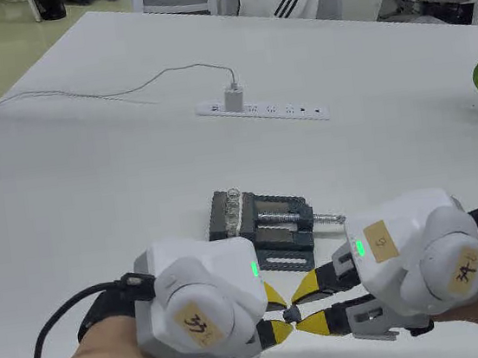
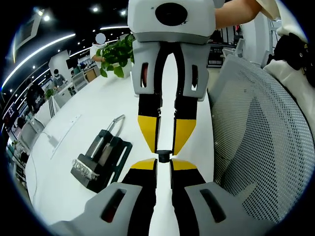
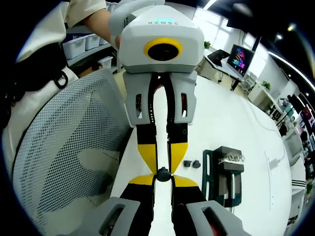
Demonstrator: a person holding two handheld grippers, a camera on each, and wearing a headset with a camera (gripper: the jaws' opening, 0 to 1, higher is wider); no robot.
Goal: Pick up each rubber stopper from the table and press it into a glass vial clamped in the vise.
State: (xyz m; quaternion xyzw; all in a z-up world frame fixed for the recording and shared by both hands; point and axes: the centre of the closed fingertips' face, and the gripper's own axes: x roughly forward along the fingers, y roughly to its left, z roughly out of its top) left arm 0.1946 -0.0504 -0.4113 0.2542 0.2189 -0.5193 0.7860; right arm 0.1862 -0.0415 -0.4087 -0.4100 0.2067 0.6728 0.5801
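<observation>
— Where is my stopper?
— It is up off the table on your near side. The dark stopper sits where your left gripper and right gripper meet tip to tip. Both pairs of jaws are narrowed around it, and I cannot tell which one grips it.
— And the vise?
— The vise stands just beyond, with glass vials clamped at its left end. Two loose stoppers lie beside it.
</observation>
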